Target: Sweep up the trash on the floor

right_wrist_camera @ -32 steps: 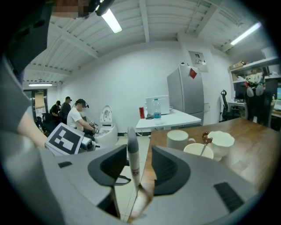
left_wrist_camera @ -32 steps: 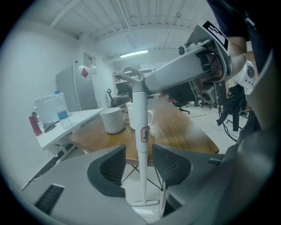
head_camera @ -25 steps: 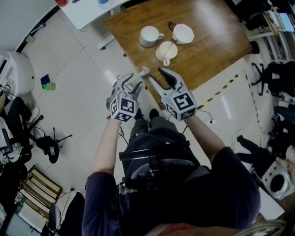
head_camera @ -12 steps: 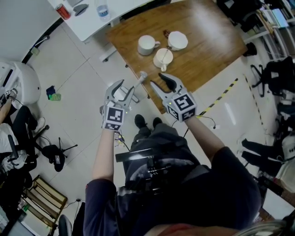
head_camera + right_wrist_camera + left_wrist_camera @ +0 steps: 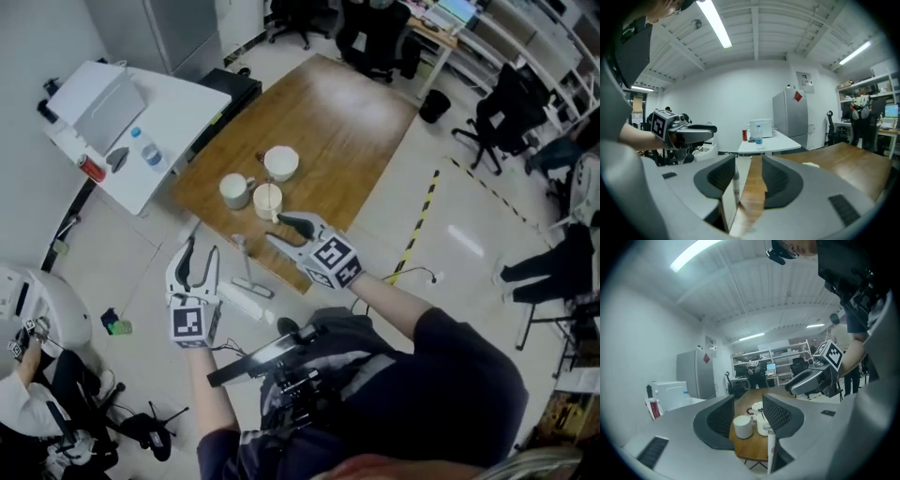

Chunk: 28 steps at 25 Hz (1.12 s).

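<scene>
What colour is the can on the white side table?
Red; the can shows best in the head view.

A wooden worktop point(image 5: 347, 112) carries three white cups point(image 5: 267, 200) clustered near one corner. Beside it, a white worktop point(image 5: 183, 117) holds a red can point(image 5: 91, 169), a clear bottle point(image 5: 145, 148) and a white box point(image 5: 103, 108). On the pale tiled floor point(image 5: 469, 253) lie a yellow-black striped tape point(image 5: 422, 211) and, far to the left, what may be a green scrap point(image 5: 117, 326).
</scene>
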Tool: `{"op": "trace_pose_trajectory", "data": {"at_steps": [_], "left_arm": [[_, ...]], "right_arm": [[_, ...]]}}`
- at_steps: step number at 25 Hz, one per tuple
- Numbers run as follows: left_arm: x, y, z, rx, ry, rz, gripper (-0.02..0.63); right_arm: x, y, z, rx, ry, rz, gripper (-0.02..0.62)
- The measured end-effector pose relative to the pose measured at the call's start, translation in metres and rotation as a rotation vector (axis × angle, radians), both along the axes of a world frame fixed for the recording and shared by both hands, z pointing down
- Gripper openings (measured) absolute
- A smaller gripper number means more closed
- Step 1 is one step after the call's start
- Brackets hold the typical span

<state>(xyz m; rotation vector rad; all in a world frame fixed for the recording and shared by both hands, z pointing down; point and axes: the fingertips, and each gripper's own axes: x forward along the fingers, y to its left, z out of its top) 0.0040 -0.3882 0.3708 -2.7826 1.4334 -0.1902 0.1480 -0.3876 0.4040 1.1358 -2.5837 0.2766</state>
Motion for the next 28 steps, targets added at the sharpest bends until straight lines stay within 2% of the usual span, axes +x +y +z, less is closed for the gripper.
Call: {"op": "trace_pose_trajectory", "data": {"at_steps": [4, 12, 16, 20, 23, 25, 28], "left_arm": [[0.014, -0.003, -0.024, 0.047, 0.053, 0.039, 0.190], [0.074, -0.011, -0.057, 0.100, 0.138, 0.129, 0.190], [0.099, -0.006, -0.068, 0.106, 0.145, 0.148, 0.186], [0.113, -0.002, -0.081, 0.118, 0.133, 0.141, 0.183], [0.145, 0.018, -0.091, 0.140, 0.096, 0.117, 0.179], [0.168, 0.031, -0.087, 0.126, 0.033, 0.062, 0.176], [0.185, 0.023, -0.084, 0.081, -0.046, -0.029, 0.158]], "right_arm": [[0.013, 0.000, -0.014, 0.022, -0.007, 0.040, 0.209], [0.072, 0.010, -0.069, 0.107, -0.026, 0.094, 0.209], [0.103, 0.019, -0.081, 0.121, -0.031, 0.101, 0.208], [0.116, 0.024, -0.088, 0.127, -0.060, 0.065, 0.209], [0.145, 0.045, -0.093, 0.107, -0.083, 0.007, 0.209], [0.173, 0.058, -0.086, 0.063, -0.117, -0.027, 0.208], [0.202, 0.041, -0.077, 0.050, -0.171, -0.067, 0.207]]}}
